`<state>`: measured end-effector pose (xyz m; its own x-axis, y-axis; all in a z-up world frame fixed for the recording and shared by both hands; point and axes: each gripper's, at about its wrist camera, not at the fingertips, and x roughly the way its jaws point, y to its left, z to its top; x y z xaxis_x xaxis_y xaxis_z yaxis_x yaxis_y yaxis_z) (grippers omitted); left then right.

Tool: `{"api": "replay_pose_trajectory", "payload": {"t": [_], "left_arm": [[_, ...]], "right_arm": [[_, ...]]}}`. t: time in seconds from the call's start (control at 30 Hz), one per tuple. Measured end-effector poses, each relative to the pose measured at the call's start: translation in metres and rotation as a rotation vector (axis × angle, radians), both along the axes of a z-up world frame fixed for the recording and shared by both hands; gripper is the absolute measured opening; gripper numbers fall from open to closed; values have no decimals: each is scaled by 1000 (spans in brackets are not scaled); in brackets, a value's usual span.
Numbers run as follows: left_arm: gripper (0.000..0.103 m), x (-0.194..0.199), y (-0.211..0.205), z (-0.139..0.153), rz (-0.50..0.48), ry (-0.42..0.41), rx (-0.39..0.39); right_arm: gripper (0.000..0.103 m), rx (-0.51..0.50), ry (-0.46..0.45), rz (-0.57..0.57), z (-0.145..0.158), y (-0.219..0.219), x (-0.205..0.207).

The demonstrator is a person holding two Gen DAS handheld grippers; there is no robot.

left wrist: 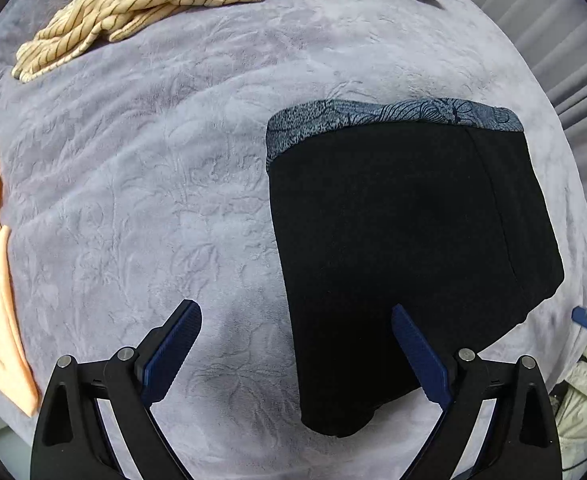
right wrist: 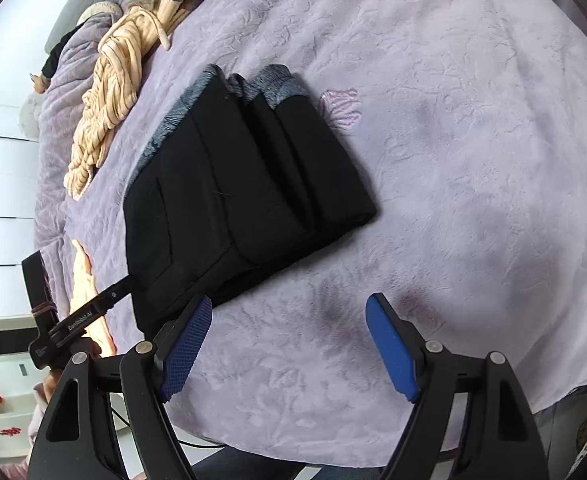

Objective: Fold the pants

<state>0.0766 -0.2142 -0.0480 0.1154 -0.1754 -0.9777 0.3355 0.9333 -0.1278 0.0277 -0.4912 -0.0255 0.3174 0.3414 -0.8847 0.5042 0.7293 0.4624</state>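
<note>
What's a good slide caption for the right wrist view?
Folded black pants lie on the lavender blanket, the open right gripper above it, empty.

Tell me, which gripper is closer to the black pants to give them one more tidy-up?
Probably the left gripper. Its right finger already hangs over the folded black pants, and its jaws are open. The right gripper is open too, but it hangs over bare purple blanket beside the pants.

Folded pants (left wrist: 405, 248) lie on the blanket (left wrist: 173, 184); other clothes (left wrist: 141, 4) perhaps behind.
</note>
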Motion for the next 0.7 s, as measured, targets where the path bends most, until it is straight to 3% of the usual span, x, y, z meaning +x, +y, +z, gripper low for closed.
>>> {"api": "replay_pose_trajectory", "payload": {"t": [0.23,0.47,0.6,0.7], "left_arm": [[97,6,4,-7,-4,7,30],[97,16,-9,-13,56,3,36],[97,34,-6,-16,66,6,-54],[97,46,-1,-33,33,101,-175]], "right_arm": [[83,-83,-33,77,21,-10,30],[83,-87,8,199,11,-41,58],[83,-35,17,270,0,-62,82],[85,62,19,330,-19,-71,102]]}}
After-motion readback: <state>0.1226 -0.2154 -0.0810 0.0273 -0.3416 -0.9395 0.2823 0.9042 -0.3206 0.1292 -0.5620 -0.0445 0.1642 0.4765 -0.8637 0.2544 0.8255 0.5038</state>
